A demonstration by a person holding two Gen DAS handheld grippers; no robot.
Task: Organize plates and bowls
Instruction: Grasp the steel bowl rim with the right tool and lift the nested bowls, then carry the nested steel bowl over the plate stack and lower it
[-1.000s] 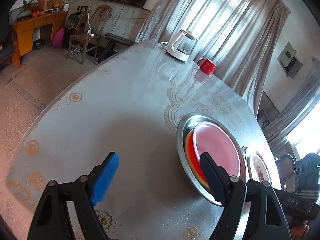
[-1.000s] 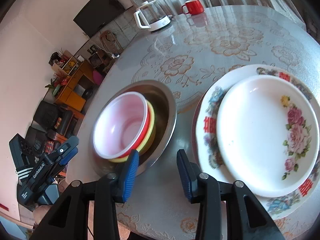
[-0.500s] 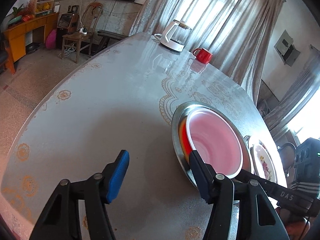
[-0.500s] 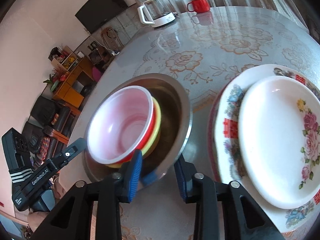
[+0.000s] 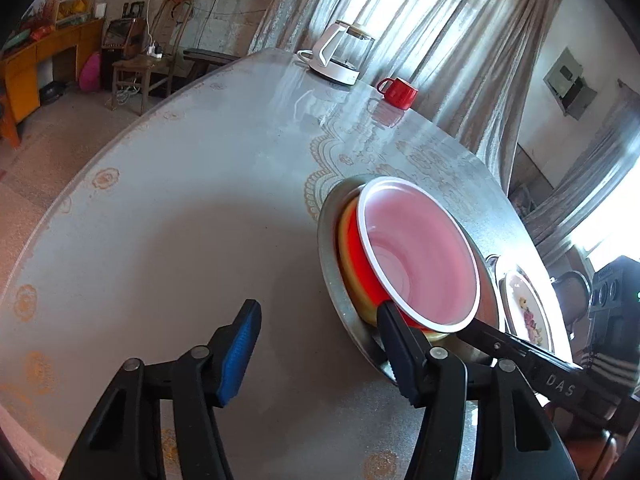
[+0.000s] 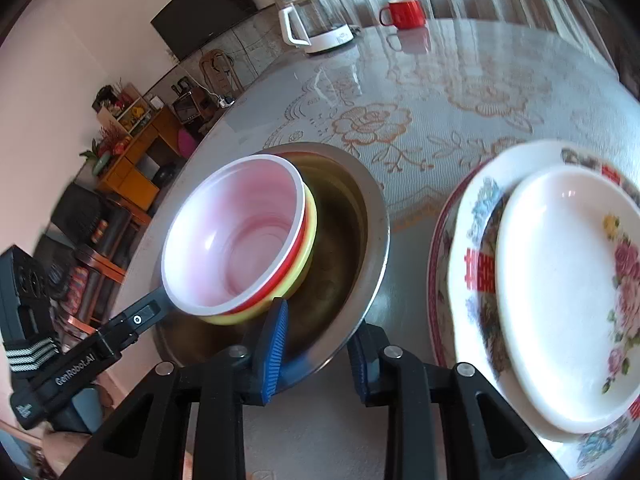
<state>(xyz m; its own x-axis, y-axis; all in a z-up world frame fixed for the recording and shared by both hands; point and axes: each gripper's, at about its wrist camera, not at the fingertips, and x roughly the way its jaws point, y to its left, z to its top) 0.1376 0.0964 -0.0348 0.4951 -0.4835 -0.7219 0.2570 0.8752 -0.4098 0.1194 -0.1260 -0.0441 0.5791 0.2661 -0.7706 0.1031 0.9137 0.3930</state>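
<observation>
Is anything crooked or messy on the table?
Yes. The bowls sit tilted and off-centre in the metal basin, leaning toward its left side instead of lying flat. Nothing looks spilled or broken. The plates beside it are stacked neatly.

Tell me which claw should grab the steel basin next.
Right, probably. The right claw straddles the rim of the steel basin, one pad inside and one outside, open and ready to close. The left claw is open wide, one finger at the stacked bowls, the other over the table.
</observation>
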